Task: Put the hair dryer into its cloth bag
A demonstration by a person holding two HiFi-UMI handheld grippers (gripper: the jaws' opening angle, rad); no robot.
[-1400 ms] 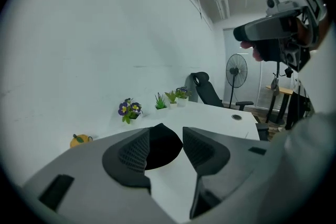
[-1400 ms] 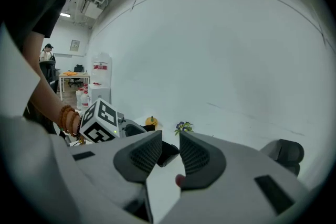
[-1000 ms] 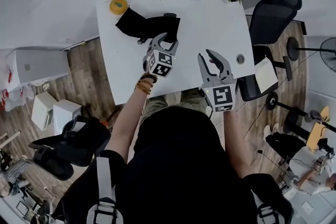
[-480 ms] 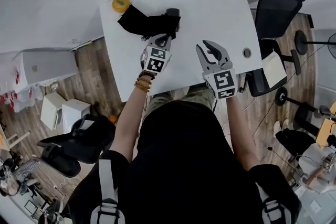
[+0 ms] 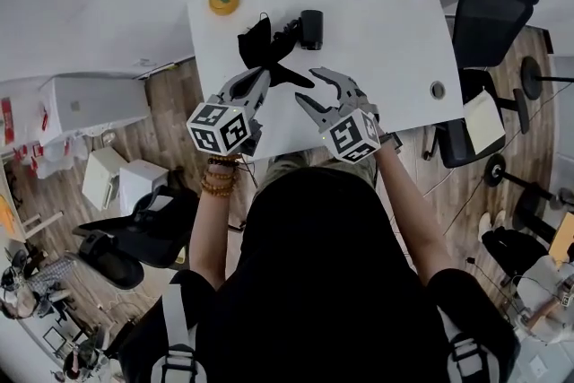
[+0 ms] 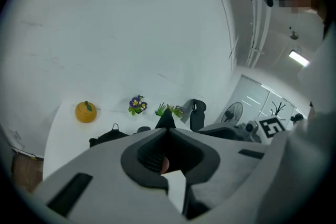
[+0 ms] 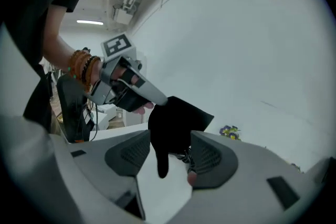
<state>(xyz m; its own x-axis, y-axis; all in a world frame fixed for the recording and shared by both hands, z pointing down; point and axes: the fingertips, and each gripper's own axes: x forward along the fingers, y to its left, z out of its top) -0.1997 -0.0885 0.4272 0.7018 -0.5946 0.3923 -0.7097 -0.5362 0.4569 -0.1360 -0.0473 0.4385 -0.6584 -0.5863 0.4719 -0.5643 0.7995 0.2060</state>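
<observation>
Limp black cloth bag (image 5: 265, 58) over white bench (image 5: 386, 58), pinched in just-closed fingers of left gripper (image 5: 262, 78); fingers of right gripper (image 5: 307, 85) just opened, loosely flanking it.

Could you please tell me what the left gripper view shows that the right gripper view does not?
Only the left gripper view: the orange ornament and the fan. Only the right gripper view: beaded bracelets on a wrist, and the cloth bag hanging between the jaws of the right claw, which have just been opening. Both: the left claw, just closed on the bag's edge, purple flowers and the table.
</observation>
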